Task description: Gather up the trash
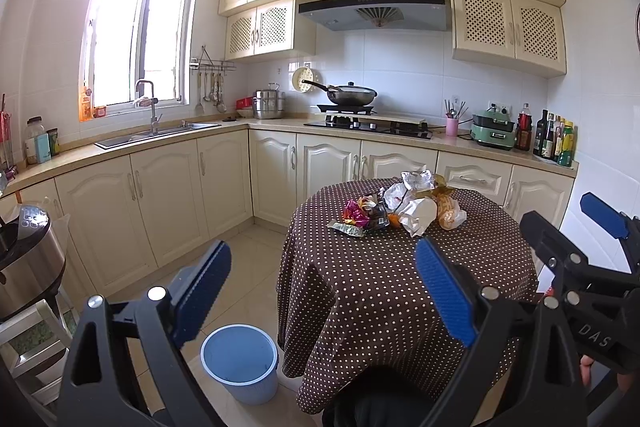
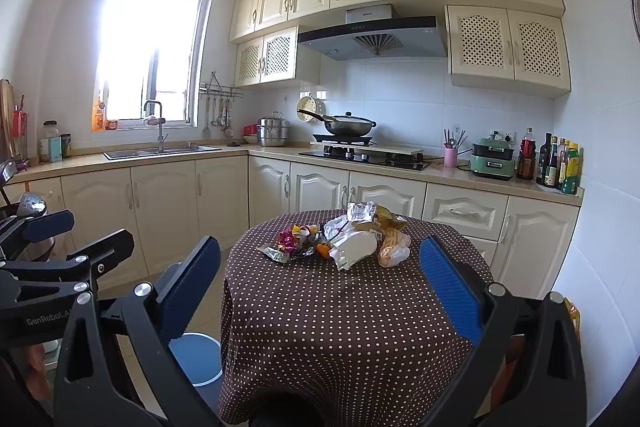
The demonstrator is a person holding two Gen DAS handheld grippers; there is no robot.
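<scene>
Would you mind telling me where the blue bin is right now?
The blue bin stands on the floor at the table's left side, low in both views; in the right wrist view the hand-held gripper's finger partly hides it.

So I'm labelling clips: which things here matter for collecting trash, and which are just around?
Job: pile of wrappers, blue bin on the floor, left gripper, right gripper.
Just around: wok, steel pot, bottles, pink cup.

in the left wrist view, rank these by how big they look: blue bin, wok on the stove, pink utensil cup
1. blue bin, though it sits nearest the camera
2. wok
3. pink utensil cup
</scene>
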